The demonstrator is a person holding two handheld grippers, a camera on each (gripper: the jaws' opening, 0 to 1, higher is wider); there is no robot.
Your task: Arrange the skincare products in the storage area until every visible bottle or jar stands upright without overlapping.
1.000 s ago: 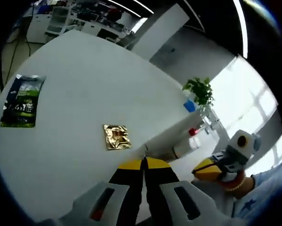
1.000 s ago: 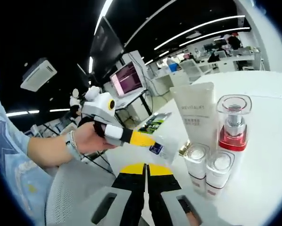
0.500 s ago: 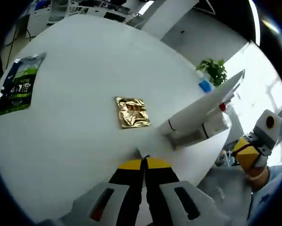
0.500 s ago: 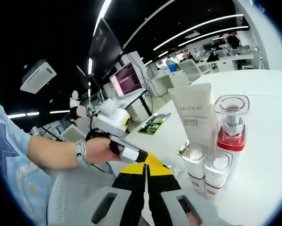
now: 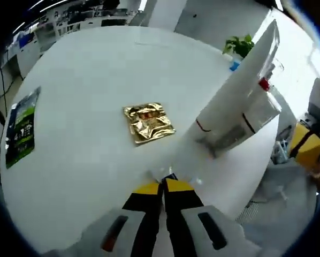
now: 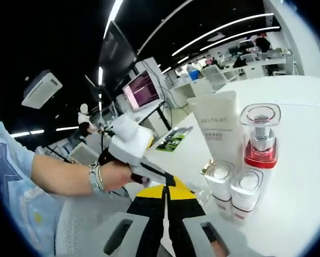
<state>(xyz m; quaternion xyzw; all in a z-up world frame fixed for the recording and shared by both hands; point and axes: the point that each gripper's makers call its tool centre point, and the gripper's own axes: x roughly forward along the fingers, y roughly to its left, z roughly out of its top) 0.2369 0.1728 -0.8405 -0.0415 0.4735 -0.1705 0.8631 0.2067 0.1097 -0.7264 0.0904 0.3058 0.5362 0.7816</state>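
The left gripper [image 5: 163,188], jaws pressed shut and empty, has swung toward the upright white squeeze tube [image 5: 240,88] near the round white table's [image 5: 85,85] edge. The right gripper [image 6: 166,194], likewise closed, stays put. The crinkled gold sachet [image 5: 147,122] still lies flat mid-table.

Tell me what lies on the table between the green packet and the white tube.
In the left gripper view, a crumpled gold sachet lies between the green packet and the white tube; the rest is bare white table.

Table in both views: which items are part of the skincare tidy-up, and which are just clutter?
Job items:
white tube
red pump bottle
two small white bottles

Lying about:
gold foil sachet
green packet
potted plant
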